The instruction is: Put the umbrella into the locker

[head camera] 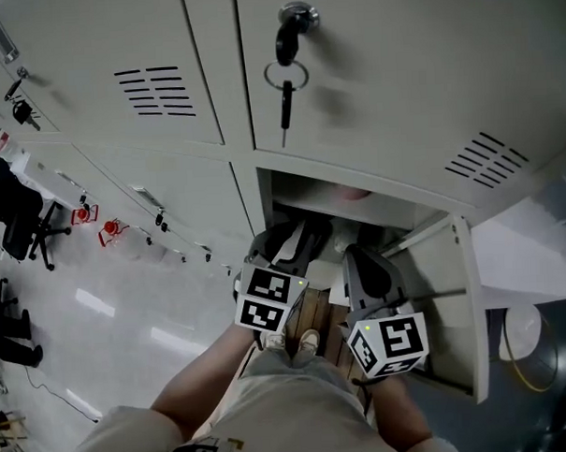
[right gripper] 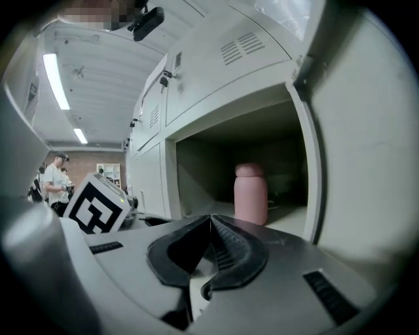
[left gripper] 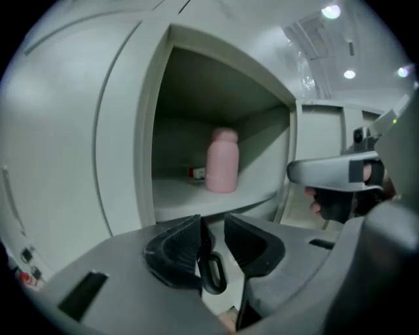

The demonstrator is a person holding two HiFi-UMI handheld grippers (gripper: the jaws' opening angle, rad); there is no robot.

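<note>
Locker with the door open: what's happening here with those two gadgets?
A person stands at the open locker with a gripper in each hand. A pink bottle stands on its shelf. The left gripper has its jaws apart with a small black loop between them; what the loop belongs to is unclear. The right gripper has its jaws shut.

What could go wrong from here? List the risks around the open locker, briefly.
1. The black loop hangs between the left gripper's parted jaws, touching one pad at most; unless clamped, it may slip out.
2. The pink bottle stands upright in the open compartment, straight ahead of both grippers; anything pushed in could knock it over.
3. The right gripper, shut and empty, is close to the open door and might bump it.
</note>
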